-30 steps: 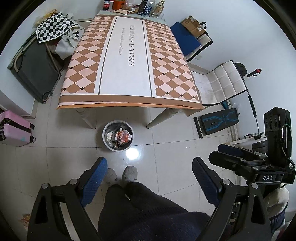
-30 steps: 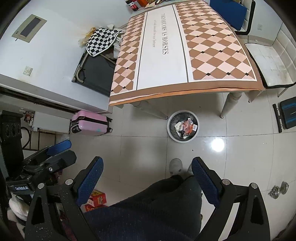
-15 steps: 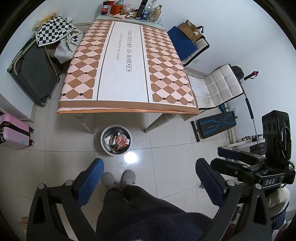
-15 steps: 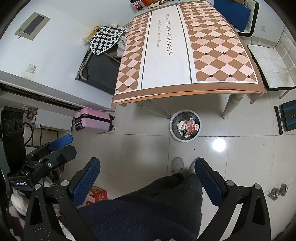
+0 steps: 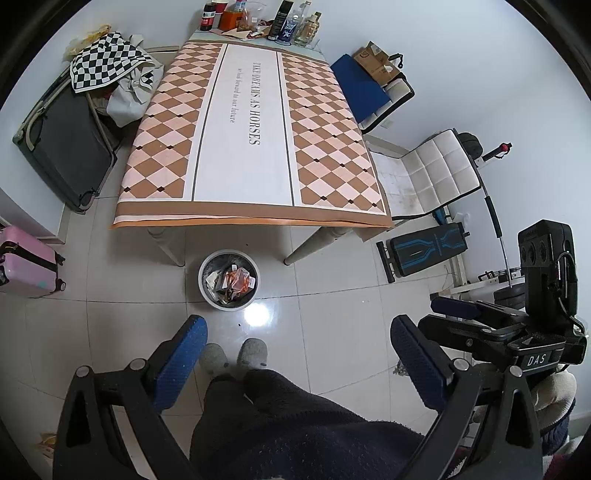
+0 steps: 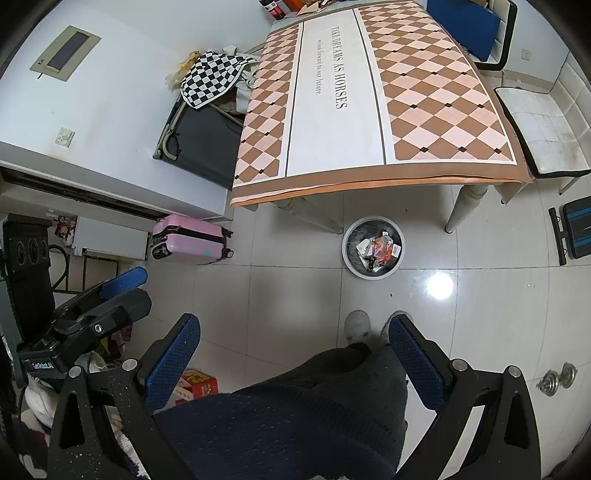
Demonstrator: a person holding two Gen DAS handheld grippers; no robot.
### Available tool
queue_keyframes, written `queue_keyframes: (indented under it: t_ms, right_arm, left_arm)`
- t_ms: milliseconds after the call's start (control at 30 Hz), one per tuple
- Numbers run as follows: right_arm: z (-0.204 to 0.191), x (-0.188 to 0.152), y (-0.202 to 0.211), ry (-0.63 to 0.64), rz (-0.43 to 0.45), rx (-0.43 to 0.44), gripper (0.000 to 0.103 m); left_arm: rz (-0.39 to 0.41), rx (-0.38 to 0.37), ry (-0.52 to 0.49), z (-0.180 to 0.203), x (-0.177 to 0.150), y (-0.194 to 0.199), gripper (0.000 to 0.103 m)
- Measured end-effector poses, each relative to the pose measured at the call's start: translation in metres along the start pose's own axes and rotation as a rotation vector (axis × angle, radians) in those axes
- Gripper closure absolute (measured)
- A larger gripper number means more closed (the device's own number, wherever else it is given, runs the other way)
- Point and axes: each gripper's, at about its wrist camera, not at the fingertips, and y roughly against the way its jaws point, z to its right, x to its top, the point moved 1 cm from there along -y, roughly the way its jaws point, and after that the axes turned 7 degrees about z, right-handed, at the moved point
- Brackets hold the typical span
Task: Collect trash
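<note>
A round white trash bin [image 5: 204, 291] stands on the tiled floor in front of the table, with crumpled wrappers and paper [image 5: 233, 281] inside. It also shows in the right wrist view [image 6: 347, 258]. My left gripper [image 5: 297, 334] is open and empty, held high above the floor over the person's legs. My right gripper [image 6: 293, 332] is open and empty too, at about the same height. The right gripper also shows at the right of the left wrist view [image 5: 461, 310]. The left gripper shows at the left of the right wrist view [image 6: 122, 284].
The table [image 5: 243, 155] has a brown diamond-pattern cloth, with bottles and boxes [image 5: 258, 18] at its far end. A pink suitcase [image 6: 188, 240] stands at the left. White chairs [image 5: 432, 173] and a blue-black bench [image 5: 424, 251] stand at the right. A dark folded cot [image 5: 66, 144] leans by the wall.
Both grippers have pulled back and up from the table and bin, so both look smaller and farther. Both stay open and empty.
</note>
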Motion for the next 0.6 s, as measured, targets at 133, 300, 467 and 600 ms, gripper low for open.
queue_keyframes:
  t_ms: [133,300,467,600]
  right_arm:
    - [-0.0023,-0.0011,0.0008,0.005,-0.005,0.000,0.000]
    - [-0.0031,-0.0028,0.0024,0.003,-0.008,-0.006,0.000]
    - [-0.0018,-0.0049,0.0043,-0.005,-0.009,-0.009,0.000]
    - [-0.0002,-0.0069,0.0058,-0.009,-0.008,-0.013,0.000]
  left_arm:
    - [-0.002,-0.001,0.000,0.0016,-0.0001,-0.0003,0.001]
    - [-0.010,-0.010,-0.008,0.0028,-0.0032,0.0035,0.001]
    - [-0.019,-0.019,-0.013,-0.0011,-0.0053,0.0023,0.001]
    - [-0.025,-0.022,-0.015,-0.0004,-0.0061,0.0010,0.001]
